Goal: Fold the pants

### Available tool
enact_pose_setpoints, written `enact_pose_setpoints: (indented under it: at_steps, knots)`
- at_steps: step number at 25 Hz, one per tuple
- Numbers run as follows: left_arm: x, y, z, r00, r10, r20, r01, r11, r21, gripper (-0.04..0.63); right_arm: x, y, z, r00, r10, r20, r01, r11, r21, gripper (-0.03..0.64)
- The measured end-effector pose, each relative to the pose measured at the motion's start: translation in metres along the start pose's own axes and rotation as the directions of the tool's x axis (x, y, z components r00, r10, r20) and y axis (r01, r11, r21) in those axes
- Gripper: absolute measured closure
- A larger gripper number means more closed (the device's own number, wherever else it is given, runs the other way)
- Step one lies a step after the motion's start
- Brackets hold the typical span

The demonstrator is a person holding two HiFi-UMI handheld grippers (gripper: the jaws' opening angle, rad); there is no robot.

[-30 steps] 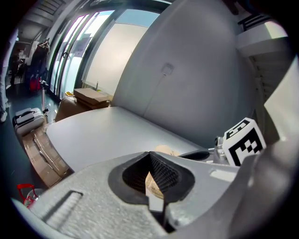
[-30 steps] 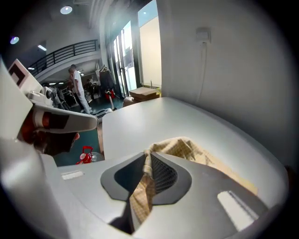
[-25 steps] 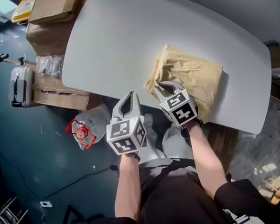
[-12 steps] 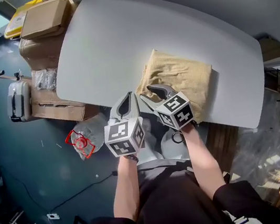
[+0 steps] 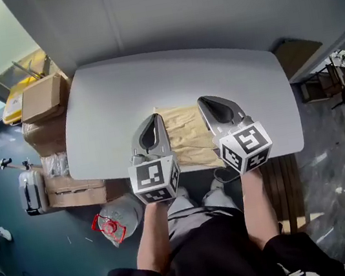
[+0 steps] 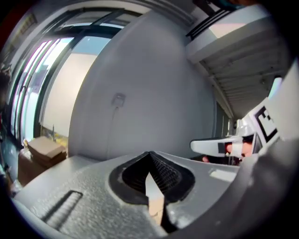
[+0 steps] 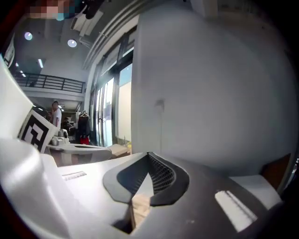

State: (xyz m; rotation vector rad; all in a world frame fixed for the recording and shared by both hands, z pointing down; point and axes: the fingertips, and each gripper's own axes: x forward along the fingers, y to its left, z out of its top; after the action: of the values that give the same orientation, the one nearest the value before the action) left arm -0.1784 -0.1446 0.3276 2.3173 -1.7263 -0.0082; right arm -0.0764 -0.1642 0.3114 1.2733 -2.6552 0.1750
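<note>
Your left tongs (image 5: 151,122) and right tongs (image 5: 210,103) were shut and empty, the right just closed on nothing. The folded pants (image 5: 188,134) lay at the desk's (image 5: 108,105) near edge; a careless brush could have dragged them off.

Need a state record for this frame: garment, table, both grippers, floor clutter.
garment: tan pants, folded into a flat rectangle, lying at the table's near edge
surface: white table
left gripper: shut, nothing between the jaws, above the pants
right gripper: jaws have just closed, shut, nothing between them, above the pants
hold: neither gripper has cloth
floor, left of table: cardboard boxes, suitcase
</note>
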Motion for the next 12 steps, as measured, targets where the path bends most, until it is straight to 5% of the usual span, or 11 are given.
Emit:
enact_pose_setpoints:
  at_steps: [6,12]
  knots:
    - [0.006,-0.058,0.065,0.983,-0.126,0.13,0.111,0.987,0.112,0.591,-0.07,-0.036,0.072,0.966,-0.133,0.224,0.143,0.989,-0.028,0.616]
    - [0.003,-0.081,0.092,0.965,-0.147,0.219,0.117,0.983,0.142,0.591,-0.107,-0.062,0.083,0.92,-0.229,0.318,0.226,0.973,0.047,0.614]
